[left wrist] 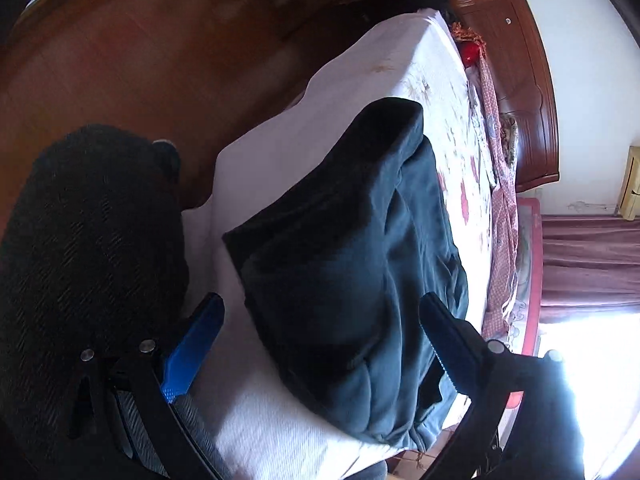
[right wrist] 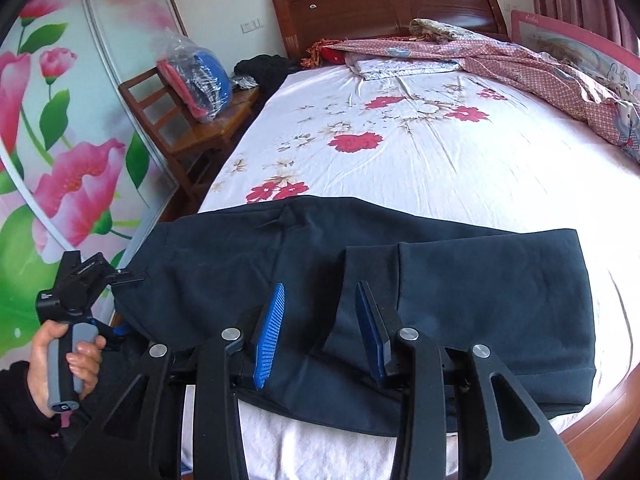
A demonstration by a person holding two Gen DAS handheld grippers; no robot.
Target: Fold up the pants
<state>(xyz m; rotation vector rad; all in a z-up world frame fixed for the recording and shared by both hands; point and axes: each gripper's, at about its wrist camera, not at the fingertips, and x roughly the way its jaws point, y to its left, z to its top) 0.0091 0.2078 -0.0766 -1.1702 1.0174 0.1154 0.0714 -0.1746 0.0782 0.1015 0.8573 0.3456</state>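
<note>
The dark navy pants [right wrist: 440, 300] lie folded across the near end of the bed, with one layer doubled over on the right. In the left wrist view the pants [left wrist: 352, 264] stretch away along the bed. My right gripper [right wrist: 320, 292] is open, its blue pads hovering just above the middle of the pants, holding nothing. My left gripper [left wrist: 320, 312] is open wide above the near end of the pants and holds nothing. The left gripper also shows in the right wrist view [right wrist: 80, 276], held by a hand at the pants' left end.
The bed has a white floral sheet [right wrist: 400, 152] and a wooden headboard [right wrist: 384, 4]. A pink patterned quilt [right wrist: 540, 68] is bunched at the far right. A wooden chair [right wrist: 188, 120] with a bagged bundle stands left of the bed, beside a floral wardrobe door [right wrist: 60, 140].
</note>
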